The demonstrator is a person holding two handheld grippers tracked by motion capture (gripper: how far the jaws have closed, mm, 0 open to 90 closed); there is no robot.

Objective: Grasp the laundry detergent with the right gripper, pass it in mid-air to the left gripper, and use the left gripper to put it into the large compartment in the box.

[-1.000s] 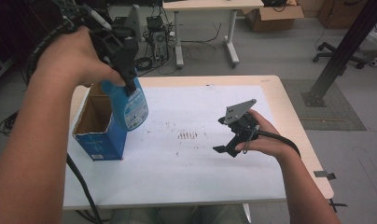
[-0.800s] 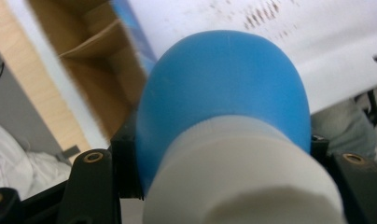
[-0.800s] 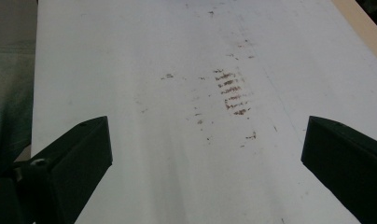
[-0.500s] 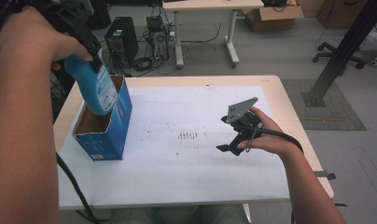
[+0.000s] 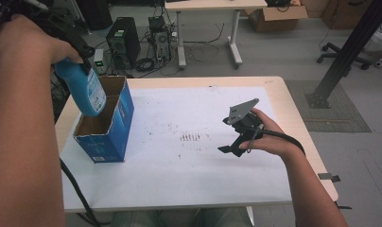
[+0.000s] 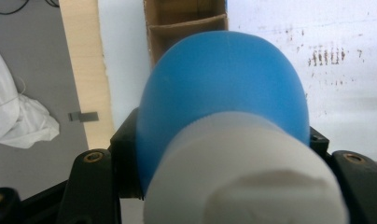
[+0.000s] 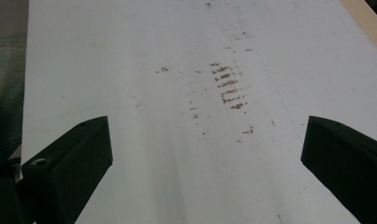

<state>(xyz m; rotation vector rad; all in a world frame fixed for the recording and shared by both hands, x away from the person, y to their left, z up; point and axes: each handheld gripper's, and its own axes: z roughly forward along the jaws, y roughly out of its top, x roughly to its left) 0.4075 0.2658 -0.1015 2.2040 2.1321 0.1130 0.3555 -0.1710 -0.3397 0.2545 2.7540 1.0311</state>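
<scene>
The blue bottle [image 5: 82,90] is pinched near its white cap [image 6: 242,172] by the left gripper [image 5: 75,47] and held tilted above the open blue box [image 5: 106,125] at the table's [image 5: 274,189] nine o'clock. If the tilt is kept, the box rim may be struck and the box tipped. The right gripper [image 5: 236,139], spread wide and empty, is rested toward three o'clock.

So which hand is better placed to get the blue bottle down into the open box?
Left. The left gripper is shut on the blue bottle, right above the open box. The right gripper is open over the bare table, well away.
</scene>
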